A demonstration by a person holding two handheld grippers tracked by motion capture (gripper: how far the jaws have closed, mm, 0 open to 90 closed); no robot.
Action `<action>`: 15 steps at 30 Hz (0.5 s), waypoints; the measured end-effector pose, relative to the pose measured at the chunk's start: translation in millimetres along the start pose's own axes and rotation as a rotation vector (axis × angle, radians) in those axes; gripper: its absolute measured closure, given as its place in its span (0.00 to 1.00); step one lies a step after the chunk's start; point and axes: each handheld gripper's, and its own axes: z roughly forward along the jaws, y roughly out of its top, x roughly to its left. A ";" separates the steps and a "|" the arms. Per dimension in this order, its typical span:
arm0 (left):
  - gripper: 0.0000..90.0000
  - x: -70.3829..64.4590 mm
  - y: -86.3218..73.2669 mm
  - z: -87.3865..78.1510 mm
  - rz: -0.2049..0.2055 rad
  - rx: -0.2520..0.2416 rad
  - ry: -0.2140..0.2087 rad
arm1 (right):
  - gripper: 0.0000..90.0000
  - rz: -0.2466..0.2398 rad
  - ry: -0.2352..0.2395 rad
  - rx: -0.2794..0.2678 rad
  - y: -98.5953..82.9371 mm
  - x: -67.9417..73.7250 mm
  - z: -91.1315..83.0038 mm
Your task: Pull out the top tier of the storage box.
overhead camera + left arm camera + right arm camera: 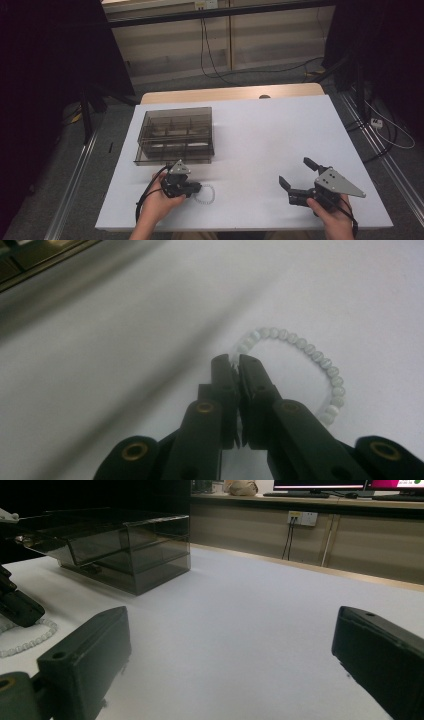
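Landmark: the dark see-through box (175, 136) with little compartments, sitting on the white table (260, 135).

Bracelet: a ring of pale round beads (205, 194). It lies flat on the table, near the box, on the side closest to the person. In the left gripper view the beads (310, 351) curve away from the jaw tips.

Left gripper: it (196, 189) sits just in front of the box, held in the person's left hand (157, 202). Its jaws are squeezed almost together. The left gripper view shows the tips (235, 362) pinching a bead or two of the bracelet.

Right gripper: it (296, 173) is far from the box, off toward the other side of the table. The person's right hand (335, 217) holds it. Its jaws are spread wide apart with nothing between them.

Box from the right gripper view: the box (125, 550) stands well back from the two wide jaws, and the bracelet (30, 637) lies in front of it.
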 end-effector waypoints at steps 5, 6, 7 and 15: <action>0.97 0.0 -4.0 0.3 -0.023 -0.032 0.003 | 0.02 -0.006 0.002 0.001 0.4 1.7 0.6; 0.97 0.6 -3.8 0.3 -0.028 -0.030 -0.001 | 0.02 -0.005 0.002 0.000 0.4 1.7 0.7; 0.97 1.0 -3.6 0.3 -0.027 -0.028 -0.004 | 0.02 -0.005 0.001 0.000 0.4 1.7 0.7; 0.97 2.9 -2.0 0.1 -0.075 -0.019 -0.016 | 0.02 -0.005 -0.005 0.002 0.6 -0.1 -0.5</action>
